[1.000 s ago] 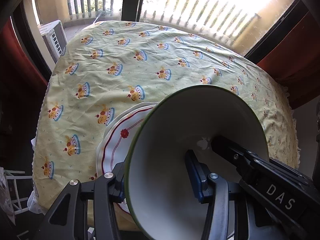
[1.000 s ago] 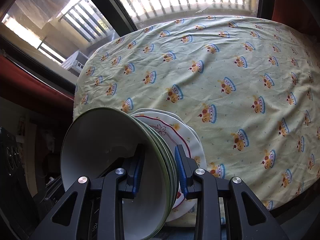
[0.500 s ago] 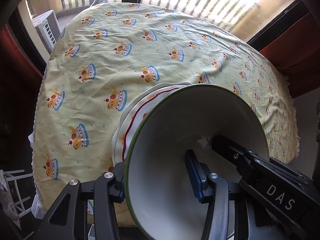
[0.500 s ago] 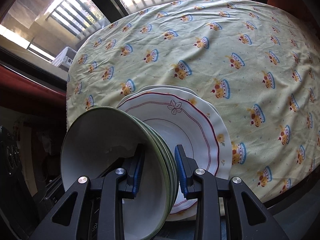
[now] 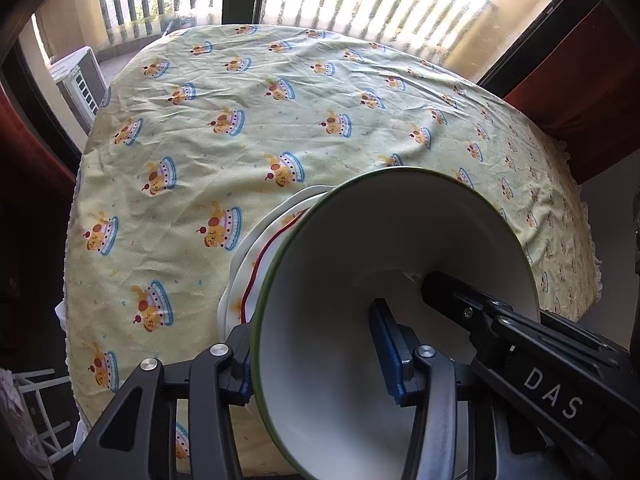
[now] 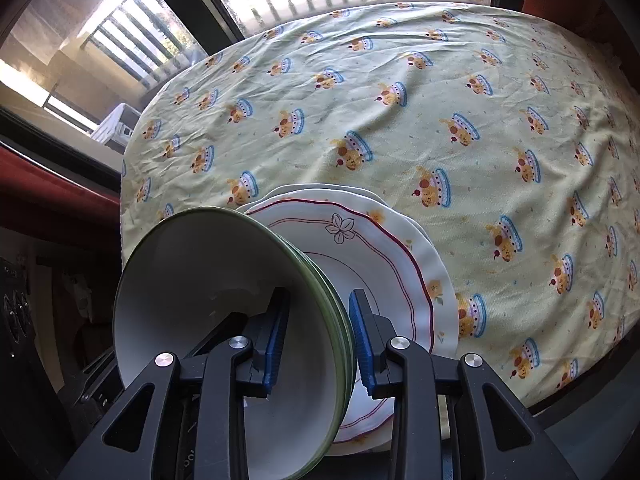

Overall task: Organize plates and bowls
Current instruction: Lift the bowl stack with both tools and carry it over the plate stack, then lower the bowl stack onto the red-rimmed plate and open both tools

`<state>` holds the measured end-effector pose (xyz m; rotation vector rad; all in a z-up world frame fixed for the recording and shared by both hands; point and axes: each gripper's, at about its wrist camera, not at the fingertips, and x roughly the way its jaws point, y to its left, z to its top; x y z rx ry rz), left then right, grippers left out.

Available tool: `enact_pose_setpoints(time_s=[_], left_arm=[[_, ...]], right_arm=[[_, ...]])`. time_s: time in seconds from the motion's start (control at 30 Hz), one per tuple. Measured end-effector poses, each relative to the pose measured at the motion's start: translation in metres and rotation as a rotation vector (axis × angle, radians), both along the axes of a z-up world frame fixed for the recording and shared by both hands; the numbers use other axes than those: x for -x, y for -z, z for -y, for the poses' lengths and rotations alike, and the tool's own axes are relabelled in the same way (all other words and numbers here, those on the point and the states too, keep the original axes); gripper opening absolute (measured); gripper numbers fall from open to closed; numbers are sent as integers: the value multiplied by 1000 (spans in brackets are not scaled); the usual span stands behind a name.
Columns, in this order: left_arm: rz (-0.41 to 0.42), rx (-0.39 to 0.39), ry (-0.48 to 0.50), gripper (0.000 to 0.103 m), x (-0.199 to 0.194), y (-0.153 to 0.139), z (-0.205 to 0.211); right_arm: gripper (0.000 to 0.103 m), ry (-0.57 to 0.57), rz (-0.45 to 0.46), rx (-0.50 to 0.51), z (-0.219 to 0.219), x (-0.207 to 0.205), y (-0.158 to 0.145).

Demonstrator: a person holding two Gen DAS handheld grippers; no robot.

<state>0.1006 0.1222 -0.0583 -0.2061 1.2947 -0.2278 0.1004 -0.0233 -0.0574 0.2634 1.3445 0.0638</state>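
Note:
A stack of white bowls with green rims (image 5: 340, 320) (image 6: 224, 312) is held on its side between both grippers. My left gripper (image 5: 316, 356) is shut on the bowl wall, one finger inside, one outside. My right gripper (image 6: 316, 340) is shut on the opposite wall the same way; its black body (image 5: 520, 344) shows in the left wrist view. Behind the bowls lies a stack of white scalloped plates with a red line and flower (image 6: 384, 264) (image 5: 256, 264) on the table's near edge.
The round table wears a yellow-green cloth with cake prints (image 5: 280, 120) (image 6: 460, 100). Windows with bars (image 5: 360, 8) stand behind it. Red curtains (image 5: 580, 64) hang at the sides. A white air-conditioner unit (image 5: 80, 84) sits outside at the left.
Both grippers with the bowl stack have moved forward over the table. The plate stack now shows further along behind the bowls. The grip has not changed.

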Motion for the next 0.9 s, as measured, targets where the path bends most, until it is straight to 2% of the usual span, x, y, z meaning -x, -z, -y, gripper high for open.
enact_pose_setpoints(time_s=[0.33, 0.53, 0.7, 0.8, 0.9], left_arm=[[34, -15, 11, 49, 7, -1, 3], [34, -60, -43, 64, 12, 1, -4], [67, -76, -103, 77, 23, -7, -8], [114, -93, -130, 82, 32, -18, -5], [160, -115, -151, 85, 42, -29, 3]], right_arm=[[34, 40, 40, -2, 3, 12, -1], [37, 7, 58, 15, -1, 12, -1], [61, -8, 60, 5, 7, 15, 0], [71, -19, 100, 0, 15, 20, -8], [76, -43, 144, -9, 23, 27, -18]])
